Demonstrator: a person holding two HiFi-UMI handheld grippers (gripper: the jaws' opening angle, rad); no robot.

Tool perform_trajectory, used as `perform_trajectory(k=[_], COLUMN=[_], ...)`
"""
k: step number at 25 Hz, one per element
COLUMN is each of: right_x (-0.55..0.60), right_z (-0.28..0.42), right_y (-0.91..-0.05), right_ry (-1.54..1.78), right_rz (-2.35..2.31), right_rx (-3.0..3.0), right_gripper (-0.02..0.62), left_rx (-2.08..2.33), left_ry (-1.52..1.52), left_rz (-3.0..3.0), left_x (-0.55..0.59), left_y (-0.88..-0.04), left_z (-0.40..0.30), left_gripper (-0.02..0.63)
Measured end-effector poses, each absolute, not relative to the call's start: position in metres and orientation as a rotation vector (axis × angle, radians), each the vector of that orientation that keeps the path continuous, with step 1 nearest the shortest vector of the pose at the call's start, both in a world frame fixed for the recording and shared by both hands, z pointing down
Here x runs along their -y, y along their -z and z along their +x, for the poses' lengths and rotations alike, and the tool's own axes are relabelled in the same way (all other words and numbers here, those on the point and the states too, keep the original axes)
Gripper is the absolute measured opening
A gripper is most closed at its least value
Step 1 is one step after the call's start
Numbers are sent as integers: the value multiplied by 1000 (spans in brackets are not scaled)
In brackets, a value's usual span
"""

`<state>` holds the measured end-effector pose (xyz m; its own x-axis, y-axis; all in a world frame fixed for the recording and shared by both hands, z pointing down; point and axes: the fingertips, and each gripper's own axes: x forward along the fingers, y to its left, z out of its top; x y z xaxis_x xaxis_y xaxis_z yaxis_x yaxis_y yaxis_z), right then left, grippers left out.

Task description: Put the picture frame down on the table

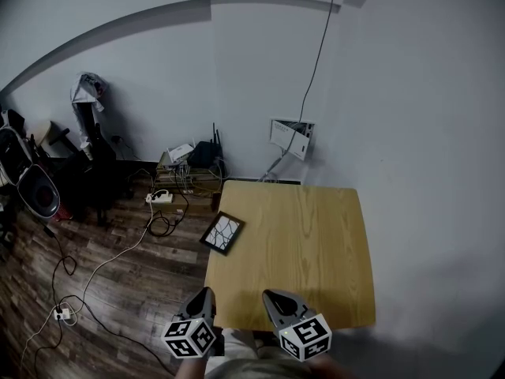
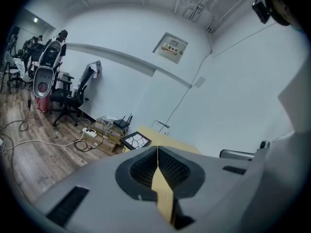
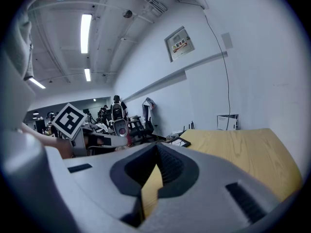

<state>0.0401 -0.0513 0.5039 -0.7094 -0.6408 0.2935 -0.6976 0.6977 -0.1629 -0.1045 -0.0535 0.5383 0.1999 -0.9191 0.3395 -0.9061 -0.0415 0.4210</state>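
Sitting at the left edge of the counter [image 1: 316, 251], the picture frame [image 1: 222, 233] has a dark border around a pale panel crossed by dark crack-like lines, and one corner seems to reach past the wood over the floor [image 1: 95, 290]. Whether it lies flat or is propped at a tilt I cannot tell. It looks light and stiff, probably with a glazed, breakable face and slick mouldings, so the safer hold is likely across one border rail rather than on the panel, and it should be lowered gently. Both tools hover over the near edge, well apart from it: the left hand-held gripper [image 1: 207, 293] and the right hand-held gripper [image 1: 272, 297] each have their jaws pressed together with nothing between them. The head view alone shows the frame's place relative to the counter's edge. The left gripper view shows its patterned face beyond the jaws and a router [image 2: 121, 123] on the floor behind. The right gripper view catches only a sliver of it, plus the other tool's marker cube [image 3: 68, 121].
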Motion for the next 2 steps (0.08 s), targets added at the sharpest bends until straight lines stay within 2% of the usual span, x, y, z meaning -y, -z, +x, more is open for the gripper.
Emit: perform_trajectory(k=[2], right_x=[53], right_z=[41], right_y=[-504], right_ry=[-391], right_rz=[1079], right_rx=[2692], right_gripper=[0], left_rx=[1691], left_ry=[29], left_rz=[1934], left_x=[55], left_y=[-540], left_z=[-103], left_gripper=[6])
